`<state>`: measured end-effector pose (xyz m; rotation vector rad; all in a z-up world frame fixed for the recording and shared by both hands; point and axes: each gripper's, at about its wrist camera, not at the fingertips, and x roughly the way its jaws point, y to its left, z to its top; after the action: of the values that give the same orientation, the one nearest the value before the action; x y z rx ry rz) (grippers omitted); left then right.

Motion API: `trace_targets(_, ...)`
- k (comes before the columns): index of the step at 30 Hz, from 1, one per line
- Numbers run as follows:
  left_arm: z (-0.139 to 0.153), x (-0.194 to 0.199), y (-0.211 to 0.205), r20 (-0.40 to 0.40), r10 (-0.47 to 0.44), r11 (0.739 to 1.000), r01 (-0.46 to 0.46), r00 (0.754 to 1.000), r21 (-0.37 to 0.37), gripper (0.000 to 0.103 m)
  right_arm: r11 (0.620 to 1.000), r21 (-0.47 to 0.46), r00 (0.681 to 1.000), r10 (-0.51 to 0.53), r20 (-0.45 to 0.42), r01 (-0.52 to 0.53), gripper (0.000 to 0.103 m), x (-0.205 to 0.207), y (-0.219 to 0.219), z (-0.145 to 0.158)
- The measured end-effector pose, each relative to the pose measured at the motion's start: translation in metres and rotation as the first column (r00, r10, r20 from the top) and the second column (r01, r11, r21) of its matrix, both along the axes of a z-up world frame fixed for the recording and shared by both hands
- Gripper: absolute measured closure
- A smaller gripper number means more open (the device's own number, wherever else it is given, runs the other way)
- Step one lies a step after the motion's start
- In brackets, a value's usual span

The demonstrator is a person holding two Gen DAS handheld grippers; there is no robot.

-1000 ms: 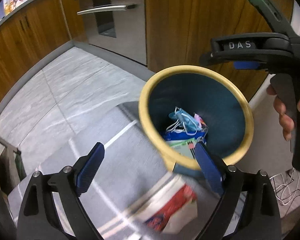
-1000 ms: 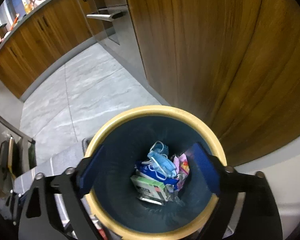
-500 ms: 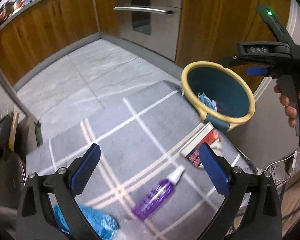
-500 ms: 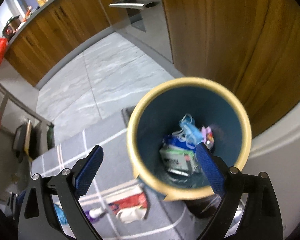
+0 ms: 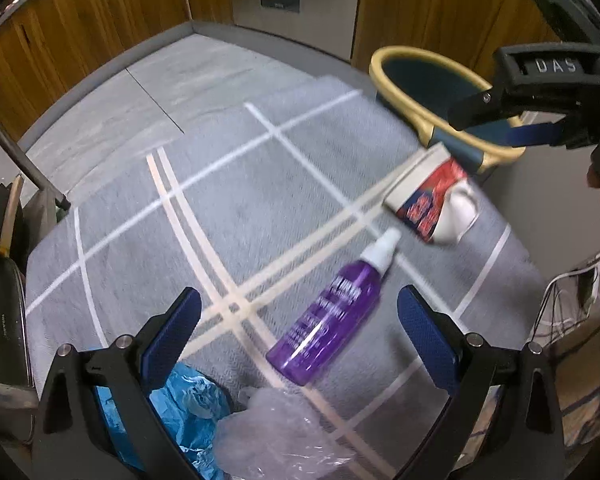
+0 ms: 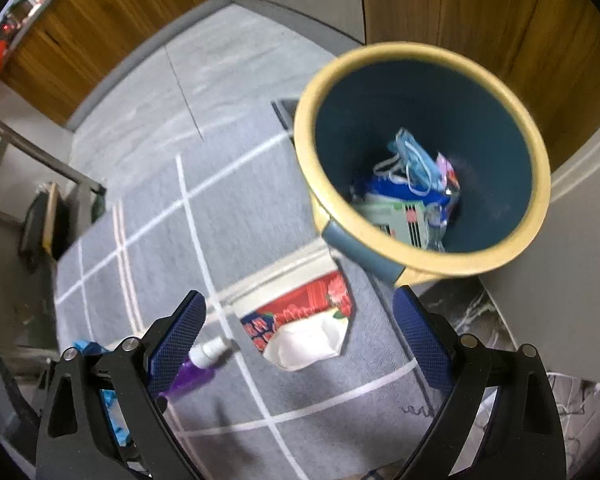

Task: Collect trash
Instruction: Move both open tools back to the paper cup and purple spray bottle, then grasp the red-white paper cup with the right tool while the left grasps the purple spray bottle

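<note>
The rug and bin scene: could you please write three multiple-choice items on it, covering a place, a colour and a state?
1. Where does the purple spray bottle lie?
A. on the grey rug
B. in the bin
C. on a counter

2. What colour is the bin's rim?
A. red
B. pale yellow
C. white

3. How is the left hand-held gripper?
A. shut on the bottle
B. shut, empty
C. open, empty

Answers: 1 A, it lies flat across the rug's white lines; 2 B, yellow band around a teal inside; 3 C, blue pads spread wide, nothing between.

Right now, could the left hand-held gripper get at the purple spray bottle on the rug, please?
Probably yes: the left hand-held gripper is open, and the purple spray bottle lies uncovered between its fingers.
</note>
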<state>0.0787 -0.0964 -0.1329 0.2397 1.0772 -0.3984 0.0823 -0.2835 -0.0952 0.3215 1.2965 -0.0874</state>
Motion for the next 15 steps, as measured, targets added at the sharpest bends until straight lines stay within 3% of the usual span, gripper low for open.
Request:
trace_targets(9, -0.014, -0.001, -0.01, -0.028, -0.082, 0.997, 0.082, 0.996, 0.006, 0.009, 0.999, -0.004, 0.996, 0.053, -0.068, -0.053, 0.009, 0.006, 0.015, -0.029)
trace_targets(15, -0.023, 0.001, -0.023, -0.064, -0.132, 0.991, 0.133, 0.989, 0.013, 0.028, 0.996, -0.005, 0.992, 0.086, -0.094, -0.087, 0.009, 0.009, 0.023, -0.039)
